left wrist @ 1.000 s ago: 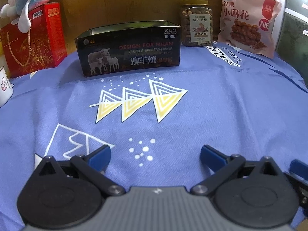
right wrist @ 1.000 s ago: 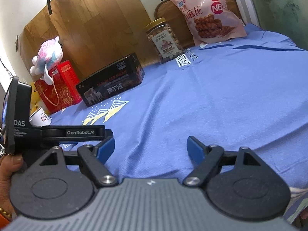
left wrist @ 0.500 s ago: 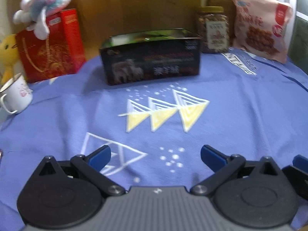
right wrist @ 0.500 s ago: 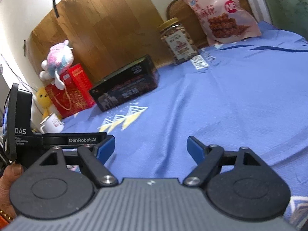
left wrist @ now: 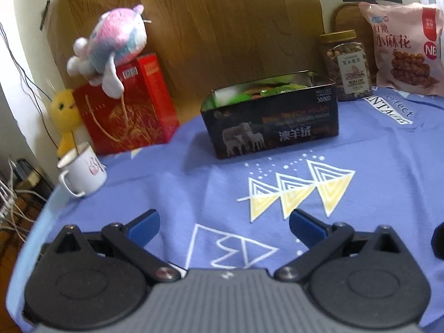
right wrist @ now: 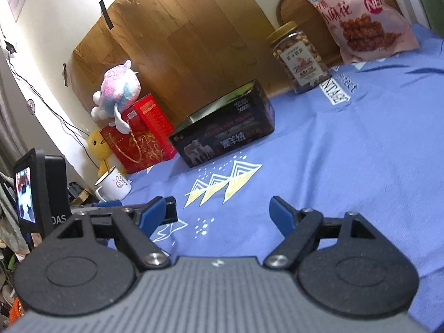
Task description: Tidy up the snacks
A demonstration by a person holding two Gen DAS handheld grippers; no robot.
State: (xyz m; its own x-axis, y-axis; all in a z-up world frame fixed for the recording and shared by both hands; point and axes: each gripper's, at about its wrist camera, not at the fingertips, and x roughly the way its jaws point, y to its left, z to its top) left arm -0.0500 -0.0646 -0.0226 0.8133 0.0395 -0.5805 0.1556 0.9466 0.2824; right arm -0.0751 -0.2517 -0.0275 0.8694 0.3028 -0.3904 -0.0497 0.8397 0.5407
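Observation:
A black open-topped box [left wrist: 273, 119] with a sheep picture stands at the back of the blue tablecloth [left wrist: 374, 172]; green snack packets [left wrist: 266, 88] show inside it. It also shows in the right wrist view [right wrist: 224, 127]. A jar of nuts [left wrist: 345, 65] [right wrist: 298, 55] and a pink snack bag [left wrist: 402, 47] [right wrist: 358, 16] stand to its right. My left gripper [left wrist: 223, 226] is open and empty, above the cloth well short of the box. My right gripper [right wrist: 217, 212] is open and empty, beside the left one.
A red gift bag [left wrist: 127, 105] with a plush toy [left wrist: 111, 41] on top stands left of the box. A yellow duck toy [left wrist: 65, 116] and a white mug [left wrist: 82, 168] sit near the table's left edge. A wooden board [left wrist: 222, 22] leans behind.
Both grippers have risen and pulled back and to the left; the box's inside, the mug and the table's left edge came into view. Both stayed open.

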